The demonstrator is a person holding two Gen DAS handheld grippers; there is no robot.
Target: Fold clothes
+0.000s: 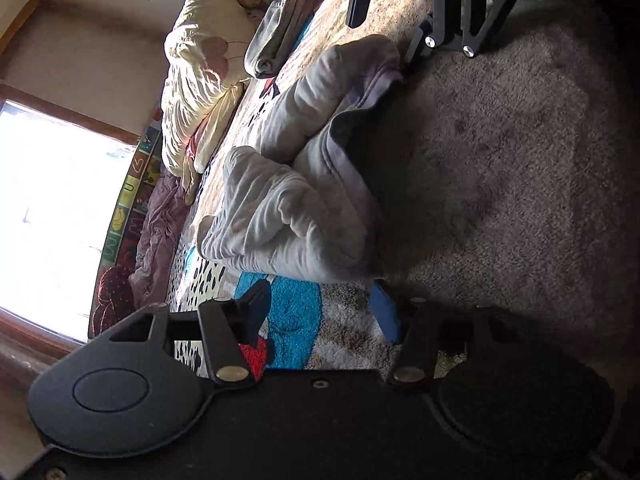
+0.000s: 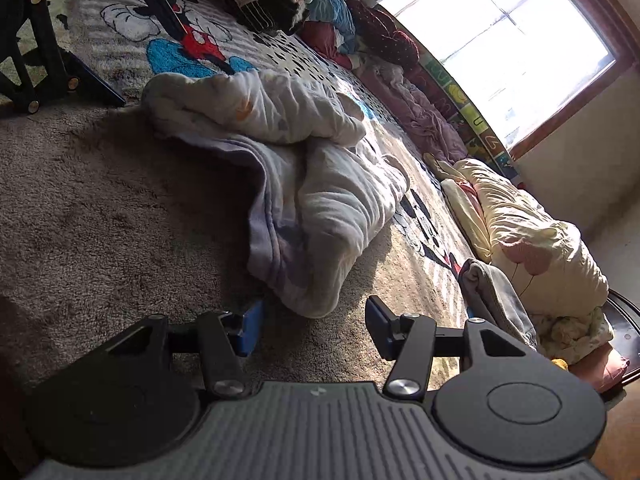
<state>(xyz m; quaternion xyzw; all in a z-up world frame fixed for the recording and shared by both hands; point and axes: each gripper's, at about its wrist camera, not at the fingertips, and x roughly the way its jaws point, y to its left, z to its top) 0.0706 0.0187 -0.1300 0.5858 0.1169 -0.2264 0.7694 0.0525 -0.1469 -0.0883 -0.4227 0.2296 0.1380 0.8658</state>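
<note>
- Carpet (image 2: pixel 100 200): fills the lower left of the right wrist view.
- Pale garment (image 2: pixel 304 184): bunched at frame centre, half-folded; it likely needs its near edge caught next.
- Left gripper (image 1: pixel 324 320) and right gripper (image 2: pixel 312 330): bottom of frame, both agape, holding nothing.

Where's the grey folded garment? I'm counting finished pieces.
Right wrist view, lower right: the grey folded garment lies on the rug, against the cream pillow.

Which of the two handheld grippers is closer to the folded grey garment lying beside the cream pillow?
Right. The right gripper sits just beside the folded grey garment, which lies off its right finger. The left gripper is on the far side of the crumpled white cloth.
</note>
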